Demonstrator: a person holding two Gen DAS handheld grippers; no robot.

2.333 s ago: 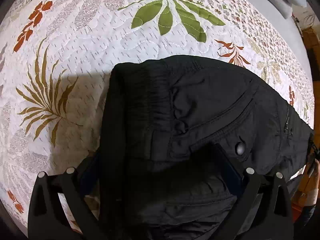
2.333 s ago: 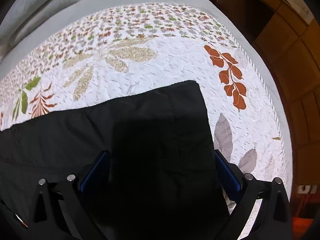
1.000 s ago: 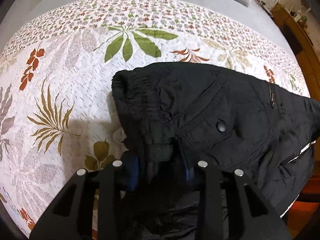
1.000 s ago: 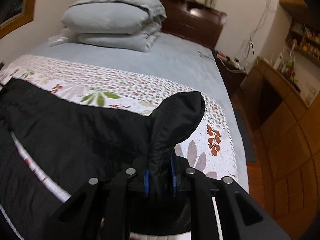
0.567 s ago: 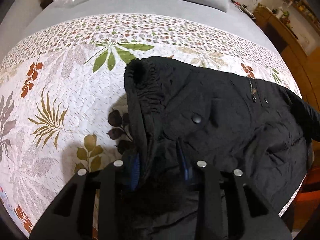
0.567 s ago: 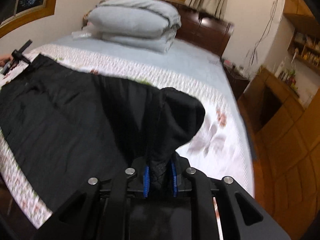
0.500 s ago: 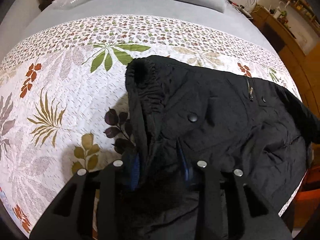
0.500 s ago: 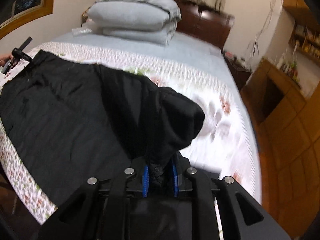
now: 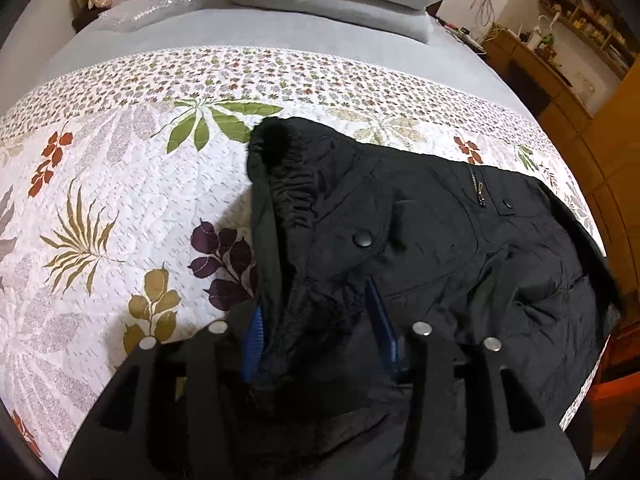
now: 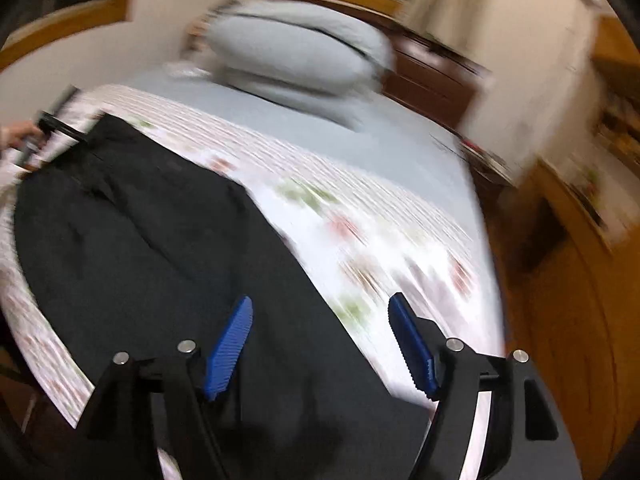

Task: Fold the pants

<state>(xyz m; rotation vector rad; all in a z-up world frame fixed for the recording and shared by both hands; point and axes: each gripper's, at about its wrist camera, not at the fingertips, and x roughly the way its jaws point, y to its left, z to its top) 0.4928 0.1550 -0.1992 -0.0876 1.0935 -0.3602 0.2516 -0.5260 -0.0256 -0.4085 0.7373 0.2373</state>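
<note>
Left gripper: jaws partly apart and opening, pants waistband bunched between pads. Right gripper: jaws wide, opening, nothing gripped, above pants.

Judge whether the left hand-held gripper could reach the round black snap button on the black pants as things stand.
Probably yes. The round black snap button lies uncovered on the black pants, just beyond the left hand-held gripper, whose jaws are opening around bunched waistband fabric; nothing else blocks the way.

Your left wrist view is sharp under warm indoor light; your right is badly motion-smeared, perhaps hiding detail; fisheye bends both edges.
</note>
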